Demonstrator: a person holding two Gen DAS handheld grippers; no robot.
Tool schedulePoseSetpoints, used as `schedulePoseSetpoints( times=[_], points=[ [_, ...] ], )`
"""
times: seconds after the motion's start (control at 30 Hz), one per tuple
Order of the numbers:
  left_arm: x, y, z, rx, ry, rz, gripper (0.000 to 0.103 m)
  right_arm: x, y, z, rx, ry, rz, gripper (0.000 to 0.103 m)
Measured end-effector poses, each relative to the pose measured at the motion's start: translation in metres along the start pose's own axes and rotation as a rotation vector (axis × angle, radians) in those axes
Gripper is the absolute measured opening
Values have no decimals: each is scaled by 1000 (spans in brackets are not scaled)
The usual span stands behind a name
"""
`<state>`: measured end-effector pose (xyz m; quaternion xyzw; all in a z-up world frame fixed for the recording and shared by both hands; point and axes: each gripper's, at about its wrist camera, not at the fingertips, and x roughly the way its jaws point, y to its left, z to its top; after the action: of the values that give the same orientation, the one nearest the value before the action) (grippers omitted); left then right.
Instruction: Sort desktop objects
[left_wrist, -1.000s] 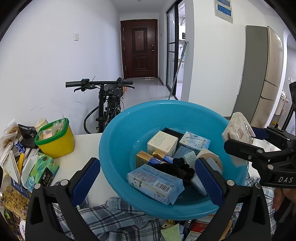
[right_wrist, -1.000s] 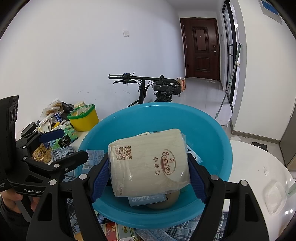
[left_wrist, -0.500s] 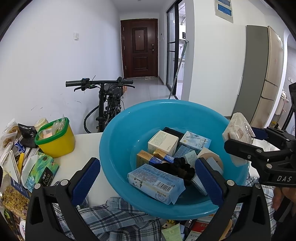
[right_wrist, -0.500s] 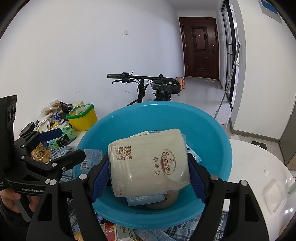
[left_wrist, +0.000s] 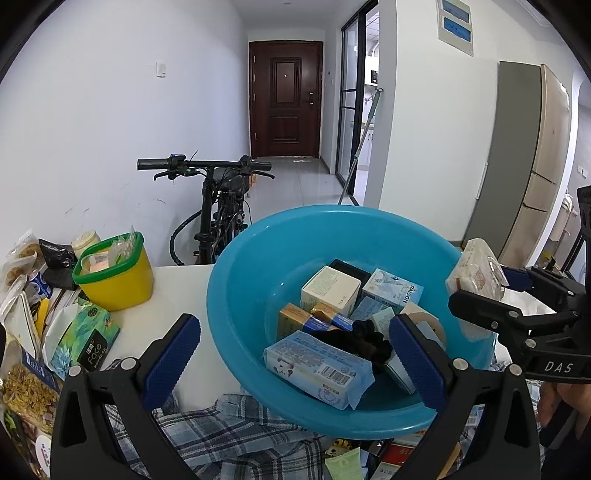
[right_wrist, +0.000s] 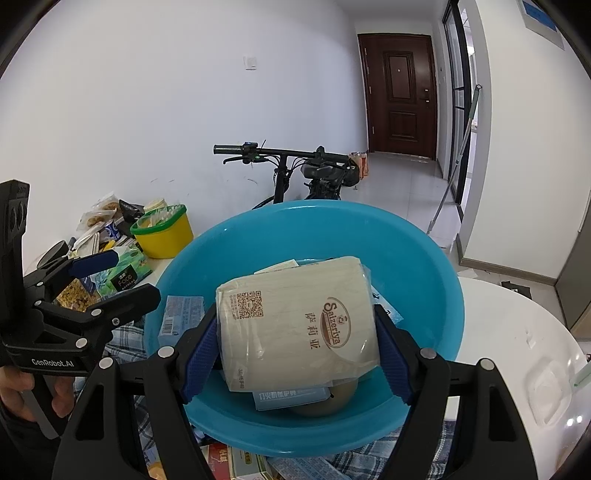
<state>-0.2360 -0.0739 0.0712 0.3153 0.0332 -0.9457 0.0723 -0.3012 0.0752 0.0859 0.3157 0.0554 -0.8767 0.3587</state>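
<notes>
- Right wrist view: right gripper (right_wrist: 295, 343), jaws clamped on the wrapped tissue pack (right_wrist: 295, 321), holds it over the blue basin (right_wrist: 417, 266), apparently for dropping in.
- Left gripper (left_wrist: 295, 354), jaws wide open and empty, hovers at the basin's near rim.

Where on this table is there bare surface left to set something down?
Bare white table shows between the yellow tub and the blue basin, and right of the basin. The left edge, the basin's inside and the plaid cloth in front are crowded.

The left gripper (left_wrist: 291, 358) is held level with its blue-padded fingers (left_wrist: 171, 356) spread wide apart. The right gripper (right_wrist: 295, 354) has its fingers (right_wrist: 201, 354) clamped on a wrapped packet (right_wrist: 295, 321), held aloft.
</notes>
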Motion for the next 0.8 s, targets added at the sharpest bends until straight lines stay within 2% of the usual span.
schedulePoseSetpoints(
  times=[0.03, 0.07, 0.3, 0.8],
  points=[
    [1, 0, 0, 2, 1, 0, 103, 1, 0, 0, 6, 3, -3, 98],
    [1, 0, 0, 1, 1, 0, 103, 3, -1, 0, 11, 10, -11, 103],
    [-1, 2, 2, -3, -1, 0, 103, 9, -5, -1, 17, 36, -46, 103],
    [-2, 0, 2, 2, -2, 2, 103, 7, -5, 0, 18, 44, -43, 103]
  ],
)
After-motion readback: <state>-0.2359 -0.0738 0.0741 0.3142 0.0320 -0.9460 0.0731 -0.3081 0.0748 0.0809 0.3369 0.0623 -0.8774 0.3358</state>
